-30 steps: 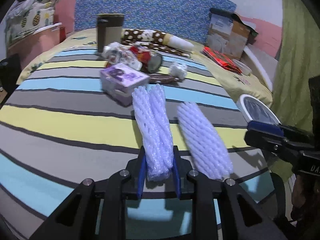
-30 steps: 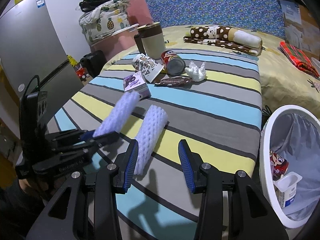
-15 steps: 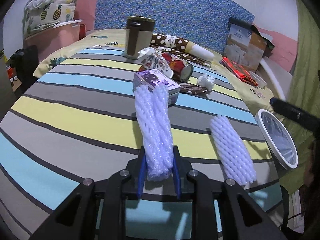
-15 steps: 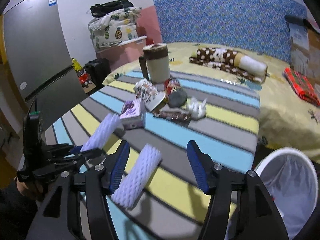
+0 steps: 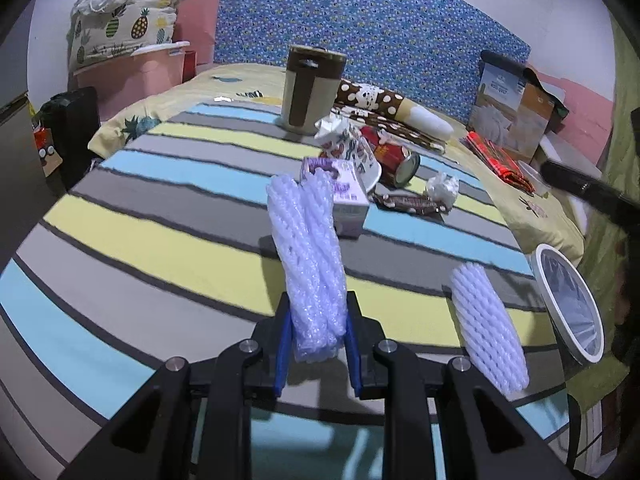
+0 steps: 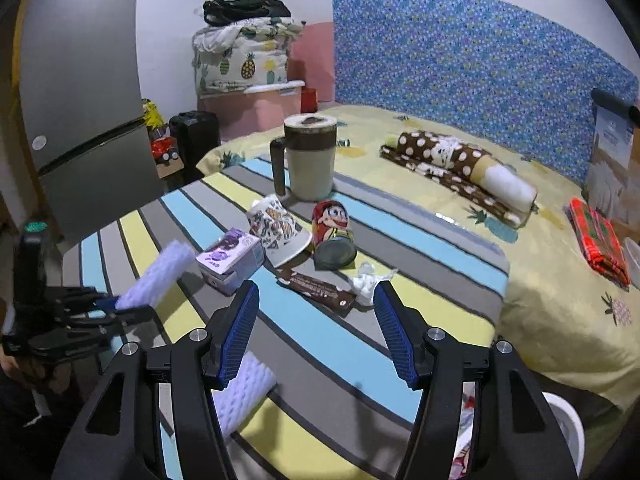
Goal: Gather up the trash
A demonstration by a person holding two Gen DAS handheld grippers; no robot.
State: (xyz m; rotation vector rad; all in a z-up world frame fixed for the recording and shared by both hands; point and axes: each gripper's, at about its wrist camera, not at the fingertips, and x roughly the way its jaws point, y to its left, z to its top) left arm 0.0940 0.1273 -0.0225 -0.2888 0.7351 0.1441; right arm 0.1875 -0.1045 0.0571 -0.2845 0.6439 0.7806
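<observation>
Just outside the left-hand jaw in the right wrist view, the loose white foam net sleeve [image 6: 244, 394] is half covered by that finger. Below and right of the jaws, the round white plastic waste bin [image 6: 568, 432] is cut by the frame's edge; the items inside it are mostly hidden behind the gripper frame.

One white foam net sleeve [image 5: 312, 256] sticks up squeezed flat; another [image 5: 488, 332] lies on the striped cloth [image 5: 160, 240].

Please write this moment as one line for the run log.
left hand-held gripper: shut on foam net | right hand-held gripper: open, empty | second foam net: on bed
</observation>
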